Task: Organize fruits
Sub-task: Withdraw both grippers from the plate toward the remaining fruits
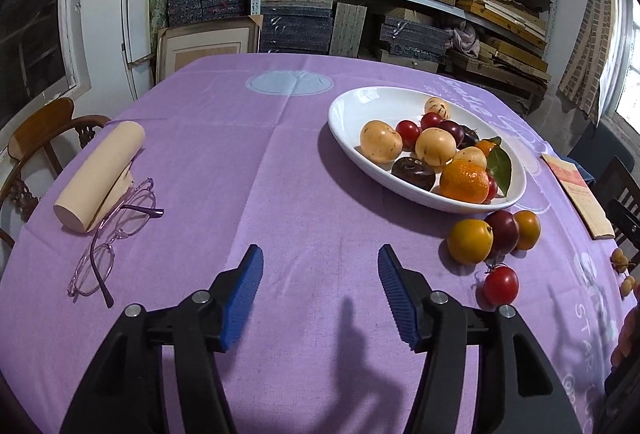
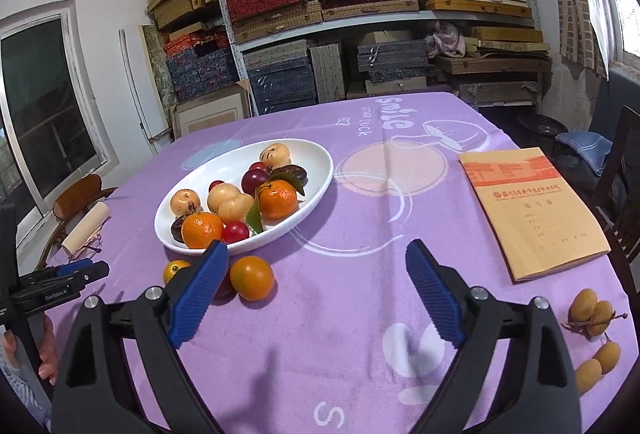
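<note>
Both grippers, left gripper [image 1: 320, 274] and right gripper [image 2: 316, 274], released and empty over the worktop [image 1: 280, 174]; loose fruits [image 2: 252, 277] beside the right gripper's left finger, short of the plate [image 2: 320, 158], may roll if nudged.

Glasses [image 1: 116, 234] lie touching a paper roll [image 1: 98, 176]; notebook [image 2: 532, 210] well apart.

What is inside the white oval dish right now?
The white oval dish holds two oranges, pale yellow round fruits, small red fruits, dark brown ones and a green leaf. Whatever lies beneath the pile is covered.
</note>
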`<state>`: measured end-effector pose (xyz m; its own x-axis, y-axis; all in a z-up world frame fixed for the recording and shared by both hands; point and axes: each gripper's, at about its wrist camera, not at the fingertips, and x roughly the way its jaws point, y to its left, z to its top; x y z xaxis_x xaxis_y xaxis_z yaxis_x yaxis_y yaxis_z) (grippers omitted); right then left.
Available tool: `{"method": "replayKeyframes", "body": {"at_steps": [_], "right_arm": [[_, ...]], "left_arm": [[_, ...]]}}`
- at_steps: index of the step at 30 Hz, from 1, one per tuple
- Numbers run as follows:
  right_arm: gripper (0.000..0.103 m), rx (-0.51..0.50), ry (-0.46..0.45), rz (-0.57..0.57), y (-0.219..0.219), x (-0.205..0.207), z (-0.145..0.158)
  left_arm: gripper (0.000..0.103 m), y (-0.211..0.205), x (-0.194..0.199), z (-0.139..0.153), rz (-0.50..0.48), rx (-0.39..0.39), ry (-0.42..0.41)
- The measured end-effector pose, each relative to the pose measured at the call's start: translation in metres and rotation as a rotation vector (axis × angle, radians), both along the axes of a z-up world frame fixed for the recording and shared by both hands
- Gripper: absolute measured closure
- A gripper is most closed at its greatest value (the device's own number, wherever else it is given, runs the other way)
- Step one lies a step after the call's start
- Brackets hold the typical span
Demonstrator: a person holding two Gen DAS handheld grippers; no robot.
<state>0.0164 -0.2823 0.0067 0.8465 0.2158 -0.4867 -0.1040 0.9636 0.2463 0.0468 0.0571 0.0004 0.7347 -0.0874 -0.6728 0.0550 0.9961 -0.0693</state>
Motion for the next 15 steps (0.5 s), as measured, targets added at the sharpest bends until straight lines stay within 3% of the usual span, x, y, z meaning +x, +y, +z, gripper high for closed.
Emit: {"method": "replayKeyframes", "body": {"at_steps": [5,7,10,15], "right_arm": [[0.008,0.003,-0.001,-0.012,-0.001,0.000,0.000],[0.008,0.008,0.004,-0.018,-0.002,0.000,-0.001],[0.007,0.014,0.020,-0.027,-0.004,0.003,-0.003],[0.006,0.035,0.033,-0.055,-0.012,0.005,-0.005]], "left_arm": [[0.039,-0.019,0.003,0.002,-0.034,0.017,0.009],[0.033,-0.026,0.005,0.003,-0.037,0.022,0.004],[0.032,-0.033,0.005,0.002,-0.049,-0.007,0.010],[0.032,-0.054,-0.004,-0.004,-0.123,0.009,0.046]]}}
